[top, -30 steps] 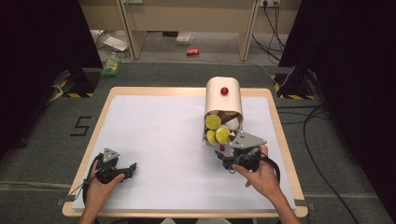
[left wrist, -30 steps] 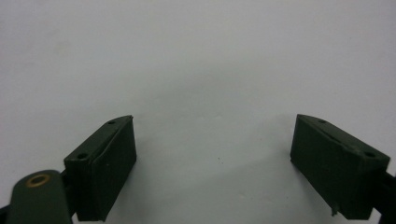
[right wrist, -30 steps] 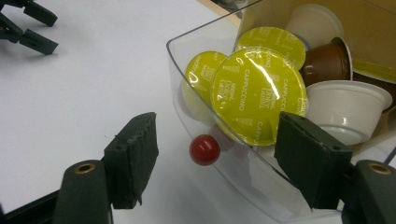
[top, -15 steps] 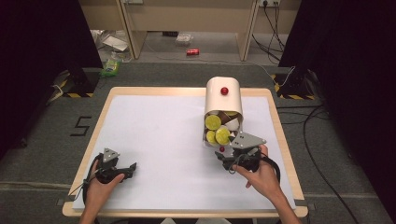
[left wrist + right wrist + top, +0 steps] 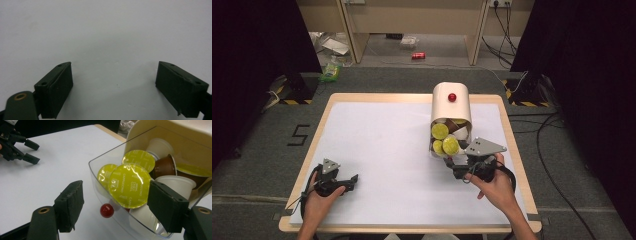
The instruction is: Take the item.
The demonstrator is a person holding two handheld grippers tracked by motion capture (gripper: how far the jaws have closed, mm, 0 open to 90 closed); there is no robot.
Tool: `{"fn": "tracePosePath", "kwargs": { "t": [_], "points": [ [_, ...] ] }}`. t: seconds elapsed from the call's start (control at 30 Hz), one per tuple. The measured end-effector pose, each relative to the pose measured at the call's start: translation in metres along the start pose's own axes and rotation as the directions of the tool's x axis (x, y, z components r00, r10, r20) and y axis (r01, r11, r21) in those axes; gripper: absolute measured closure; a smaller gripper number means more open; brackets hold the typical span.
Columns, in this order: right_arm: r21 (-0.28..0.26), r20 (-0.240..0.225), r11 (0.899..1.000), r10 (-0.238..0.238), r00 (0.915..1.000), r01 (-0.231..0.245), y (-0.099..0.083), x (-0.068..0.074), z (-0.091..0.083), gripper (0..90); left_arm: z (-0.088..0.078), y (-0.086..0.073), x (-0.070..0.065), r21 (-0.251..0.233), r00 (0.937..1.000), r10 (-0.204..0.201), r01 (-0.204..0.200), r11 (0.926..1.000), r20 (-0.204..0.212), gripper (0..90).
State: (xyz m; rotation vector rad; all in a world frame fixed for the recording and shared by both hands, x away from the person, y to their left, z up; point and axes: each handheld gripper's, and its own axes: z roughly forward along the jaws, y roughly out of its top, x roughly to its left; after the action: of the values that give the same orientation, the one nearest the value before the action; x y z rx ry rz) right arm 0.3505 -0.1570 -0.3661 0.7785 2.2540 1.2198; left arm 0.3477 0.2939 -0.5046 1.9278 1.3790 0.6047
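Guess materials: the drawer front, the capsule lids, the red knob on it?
Drawer front: clear hard plastic, probably; capsules show through it and its rim glints.
Capsule lids: yellow-green foil or film by the look; glossy, slightly crinkled, printed.
Red knob: glossy red ball with a highlight, plastic or lacquered; can't tell which.

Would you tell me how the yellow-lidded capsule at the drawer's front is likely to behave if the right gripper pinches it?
The capsule has a shiny foil lid, so probably slippery and easily dented. It looks light. Leaning on other capsules in the clear drawer, it may shift.
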Motion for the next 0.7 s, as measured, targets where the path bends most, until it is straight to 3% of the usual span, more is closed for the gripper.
{"fn": "tracePosePath", "kwargs": {
  "t": [0.37, 0.7],
  "points": [
    [0.009, 0.025, 1.000, 0.024, 0.9994, -0.025, 0.001, -0.007, 0.006, 29.4, 0.000, 0.000, 0.000, 0.000, 1.0000, 0.000, 0.000, 1.0000, 0.000, 13.5],
    [0.084, -0.023, 0.996, 0.014, 0.9996, -0.012, -0.005, 0.002, 0.012, 30.6, 0.000, 0.000, 0.000, 0.000, 1.0000, 0.000, 0.000, 1.0000, 0.000, 13.6]
  ]
}}
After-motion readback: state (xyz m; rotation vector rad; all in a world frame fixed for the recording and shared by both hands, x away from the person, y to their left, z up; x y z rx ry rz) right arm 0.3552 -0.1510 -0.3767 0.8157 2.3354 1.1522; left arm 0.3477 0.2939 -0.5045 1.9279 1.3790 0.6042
